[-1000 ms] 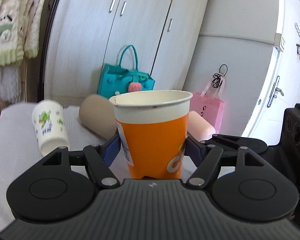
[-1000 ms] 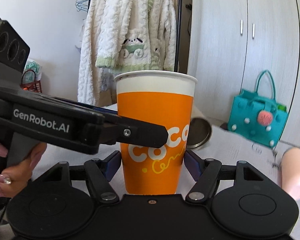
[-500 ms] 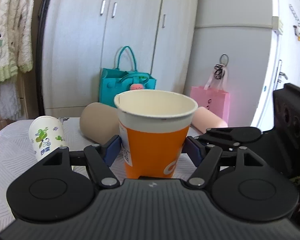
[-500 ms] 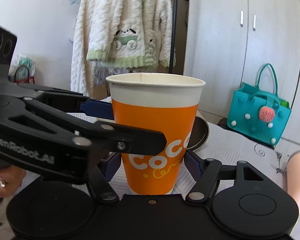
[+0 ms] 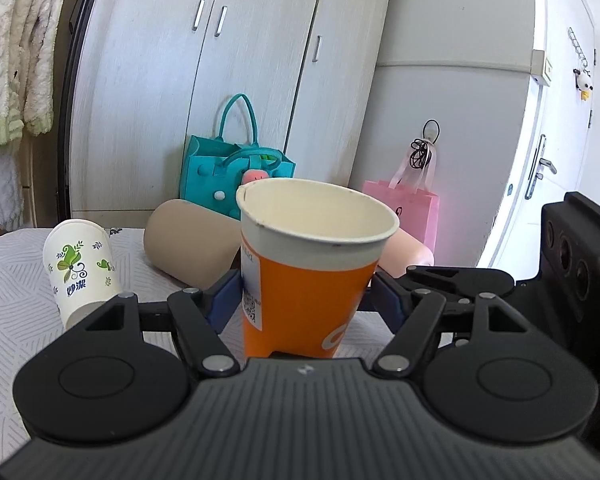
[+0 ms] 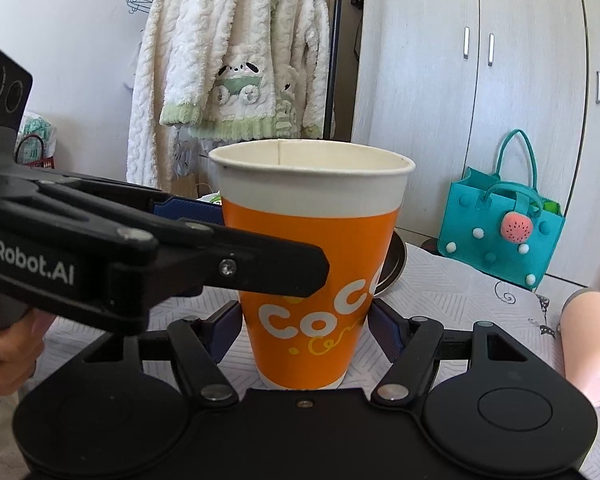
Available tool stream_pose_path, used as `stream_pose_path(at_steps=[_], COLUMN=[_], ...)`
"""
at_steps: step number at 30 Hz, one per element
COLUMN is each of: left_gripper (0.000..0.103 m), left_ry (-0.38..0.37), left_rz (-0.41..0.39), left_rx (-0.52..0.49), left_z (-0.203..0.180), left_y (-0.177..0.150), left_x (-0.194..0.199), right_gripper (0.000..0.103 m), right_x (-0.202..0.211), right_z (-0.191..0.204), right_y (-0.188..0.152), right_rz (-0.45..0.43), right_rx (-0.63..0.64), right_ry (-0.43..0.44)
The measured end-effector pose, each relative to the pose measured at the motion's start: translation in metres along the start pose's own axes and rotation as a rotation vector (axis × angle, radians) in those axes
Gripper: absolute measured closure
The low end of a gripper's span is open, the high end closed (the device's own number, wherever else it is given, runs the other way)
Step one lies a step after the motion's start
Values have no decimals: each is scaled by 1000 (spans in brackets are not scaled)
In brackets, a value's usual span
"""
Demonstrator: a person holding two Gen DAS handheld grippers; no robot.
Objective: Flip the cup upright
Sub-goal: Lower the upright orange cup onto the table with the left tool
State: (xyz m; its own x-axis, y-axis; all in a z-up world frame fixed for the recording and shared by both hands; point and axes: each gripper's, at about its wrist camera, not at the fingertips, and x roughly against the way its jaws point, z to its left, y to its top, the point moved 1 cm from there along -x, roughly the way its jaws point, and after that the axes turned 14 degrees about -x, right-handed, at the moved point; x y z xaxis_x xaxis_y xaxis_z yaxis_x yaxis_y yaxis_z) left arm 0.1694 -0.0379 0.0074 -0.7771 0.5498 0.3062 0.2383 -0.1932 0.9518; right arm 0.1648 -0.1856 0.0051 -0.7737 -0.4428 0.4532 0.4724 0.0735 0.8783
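Observation:
An orange paper cup with a white rim stands upright, mouth up, between the blue pads of my left gripper. The same orange cup also sits between the pads of my right gripper, its base near the white tablecloth. Both grippers are shut on its lower half from different sides. The left gripper's body crosses the right wrist view at the left. The right gripper's body shows at the right edge of the left wrist view.
A white cup with green print stands upside down at the left. A tan cup and a pink cup lie on their sides behind. A teal bag and a pink bag stand by the cupboards.
Both grippers came lower with the orange cup, which now sits nearer the cloth. The view tilted a little downward, showing more of the cup's inside.

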Motion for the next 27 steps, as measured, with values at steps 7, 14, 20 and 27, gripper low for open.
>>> stream_pose_path(at_steps=[7, 14, 20, 27], left_gripper=[25, 24, 24, 24], left_ry=[9, 27, 42, 86], left_rz=[24, 14, 75, 92], left_rx=[19, 40, 24, 50], left_z=[1, 0, -4, -8], left_y=[-4, -6, -7, -5], left_x=[6, 21, 36, 60], right_gripper=[20, 15, 14, 14], right_x=[5, 21, 40, 69], right_z=[-2, 0, 4, 14], right_y=[-4, -6, -12, -19], right_rz=[13, -15, -43, -69], right_rx=[-34, -38, -46, -41], right_ry=[-16, -13, -40, -64])
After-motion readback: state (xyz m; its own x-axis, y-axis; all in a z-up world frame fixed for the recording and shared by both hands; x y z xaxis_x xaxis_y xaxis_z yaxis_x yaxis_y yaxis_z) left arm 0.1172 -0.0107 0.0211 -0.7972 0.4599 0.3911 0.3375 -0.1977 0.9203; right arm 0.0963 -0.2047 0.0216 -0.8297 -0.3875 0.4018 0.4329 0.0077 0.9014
